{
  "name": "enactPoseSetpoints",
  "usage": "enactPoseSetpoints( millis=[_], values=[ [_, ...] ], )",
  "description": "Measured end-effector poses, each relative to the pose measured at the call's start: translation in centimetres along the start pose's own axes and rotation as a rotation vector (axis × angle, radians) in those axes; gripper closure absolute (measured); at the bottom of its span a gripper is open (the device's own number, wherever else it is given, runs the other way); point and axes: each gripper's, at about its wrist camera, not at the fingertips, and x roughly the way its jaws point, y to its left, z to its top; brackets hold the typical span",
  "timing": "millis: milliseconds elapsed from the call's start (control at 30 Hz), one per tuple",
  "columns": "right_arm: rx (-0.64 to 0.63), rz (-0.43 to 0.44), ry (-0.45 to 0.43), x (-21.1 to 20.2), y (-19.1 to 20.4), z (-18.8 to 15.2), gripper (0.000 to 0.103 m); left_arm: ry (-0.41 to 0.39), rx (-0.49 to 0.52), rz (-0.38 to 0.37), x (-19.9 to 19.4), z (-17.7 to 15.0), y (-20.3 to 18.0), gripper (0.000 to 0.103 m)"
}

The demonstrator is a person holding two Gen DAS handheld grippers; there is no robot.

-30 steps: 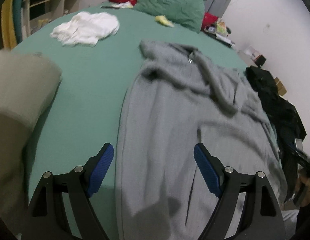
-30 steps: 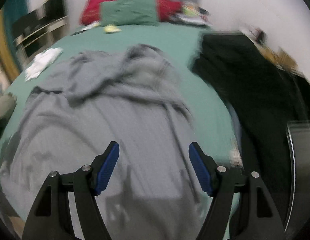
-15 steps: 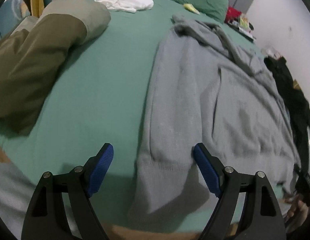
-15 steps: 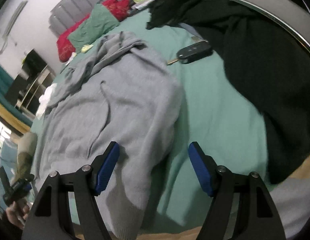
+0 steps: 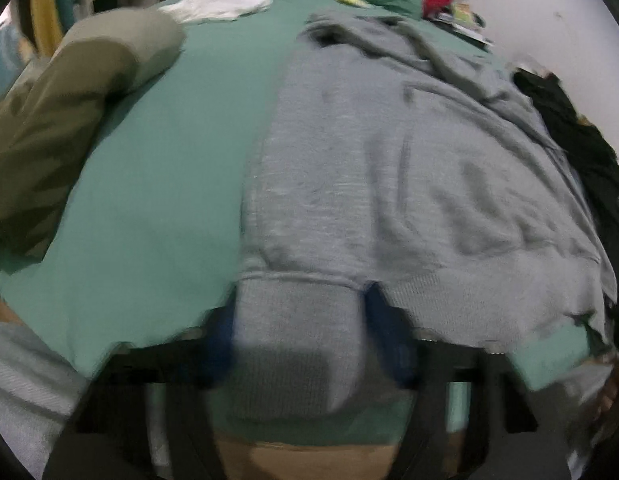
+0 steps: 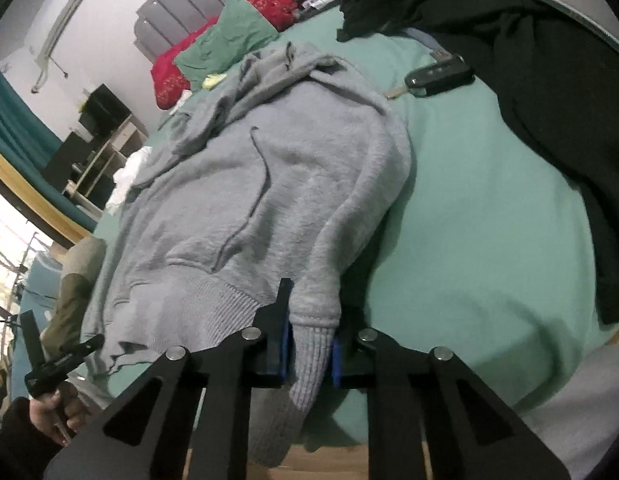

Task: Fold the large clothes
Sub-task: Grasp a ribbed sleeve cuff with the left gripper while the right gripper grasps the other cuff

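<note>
I have the grey hoodie point(image 6: 269, 184) spread flat on the green bed point(image 6: 469, 184), its hood toward the green pillow point(image 6: 229, 36) at the headboard and its ribbed hem hanging over the near edge of the bed. My right tool point(image 6: 309, 354) is clamped on the hem at the hoodie's right corner, the blue pads pressed against a bunched strip of ribbing that droops below them; half a second ago those pads stood wide apart above that corner. My left tool point(image 5: 301, 344) has also drawn in since then, and its blue pads now sit against either side of the ribbed band at the hoodie's left corner, though the left wrist view is blurred and I cannot tell how firmly the cloth is pinched. The hem there has bunched up between the pads, where before it lay flat. Beside the hoodie's right sleeve lies a car key point(image 6: 433, 78), and past that a black garment point(image 6: 549, 80). On the hoodie's other side an olive cushion point(image 5: 81, 92) rests on the bed, with a white cloth point(image 5: 221, 0) nearer the pillow.
</note>
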Motion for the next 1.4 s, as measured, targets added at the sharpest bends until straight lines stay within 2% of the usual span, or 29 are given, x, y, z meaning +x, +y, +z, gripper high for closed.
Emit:
enactPoseSetpoints(
  millis=[33, 100, 167, 233, 433, 600, 767, 1000, 1133, 1300, 1400],
  values=[
    [-0.001, 0.010, -0.017, -0.7, 0.1, 0.1, 0.090, -0.004, 0.033, -0.028, -0.4, -0.2, -0.8, 0.081],
    [-0.007, 0.030, -0.049, -2.0, 0.3, 0.2, 0.091, -0.040, 0.077, 0.002, -1.4, -0.6, -1.9, 0.083],
    [-0.006, 0.074, -0.072, -3.3, 0.4, 0.3, 0.091, -0.071, 0.077, -0.008, -2.6, -0.5, -2.1, 0.084],
    [0.009, 0.117, -0.095, -4.4, 0.5, 0.2, 0.091, -0.107, 0.049, -0.036, -4.1, -0.1, -1.6, 0.085],
    [0.025, 0.174, -0.126, -7.0, 0.8, -0.1, 0.092, -0.163, 0.007, -0.085, -8.4, 0.1, -0.6, 0.085],
    [-0.005, 0.208, -0.137, -8.9, 1.9, -0.5, 0.092, -0.183, 0.004, -0.122, -11.4, -0.1, -0.1, 0.085],
    [0.001, 0.244, -0.160, -11.6, 1.7, -1.3, 0.092, -0.163, 0.000, -0.157, -14.0, -0.6, 0.8, 0.085],
    [-0.090, 0.249, -0.187, -16.7, 3.4, -2.5, 0.092, -0.182, 0.032, -0.174, -19.4, -2.5, 1.1, 0.085],
    [-0.120, 0.250, -0.209, -19.2, 4.5, -3.0, 0.092, -0.179, 0.014, -0.182, -21.9, -3.5, 1.6, 0.085],
    [-0.181, 0.235, -0.249, -22.5, 6.2, -3.1, 0.092, -0.209, 0.027, -0.185, -25.7, -3.7, 1.5, 0.085],
    [-0.198, 0.244, -0.289, -24.6, 6.6, -3.1, 0.092, -0.196, -0.010, -0.197, -27.6, -3.7, 1.8, 0.085]
  ],
)
